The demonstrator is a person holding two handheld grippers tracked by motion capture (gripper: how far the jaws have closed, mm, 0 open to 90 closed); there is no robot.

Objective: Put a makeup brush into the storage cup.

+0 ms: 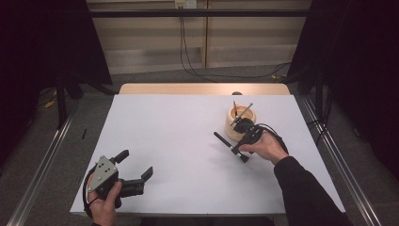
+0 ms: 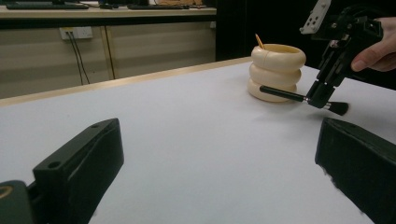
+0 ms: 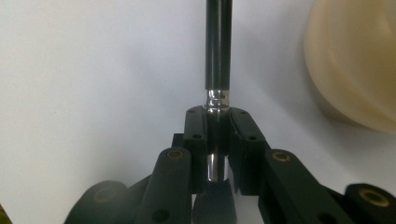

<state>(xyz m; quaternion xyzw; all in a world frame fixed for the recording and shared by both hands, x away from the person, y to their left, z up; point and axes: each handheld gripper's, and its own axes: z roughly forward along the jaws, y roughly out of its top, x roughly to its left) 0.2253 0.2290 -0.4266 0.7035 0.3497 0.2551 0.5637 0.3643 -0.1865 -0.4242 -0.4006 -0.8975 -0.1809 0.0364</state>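
The right gripper [image 1: 238, 149] is clamped on a black brush [image 1: 231, 147] at its metal ferrule [image 3: 216, 100], and it holds the brush low over the white counter [image 1: 179, 141], just beside the cream holder [image 1: 239, 121] at the far right. The handle points away from the bristles [image 2: 337, 108], which hang close to the counter. The step in hand is probably to put the brush into the holder, where other tools [image 1: 241, 113] already stand. To do it well, lift the brush above the rim first, turn the wrist until the brush is nearly upright, then lower it into a free gap so it does not knock the tools or tip the holder. The left gripper [image 1: 135, 169] rests with jaws apart at the near left, holding nothing.
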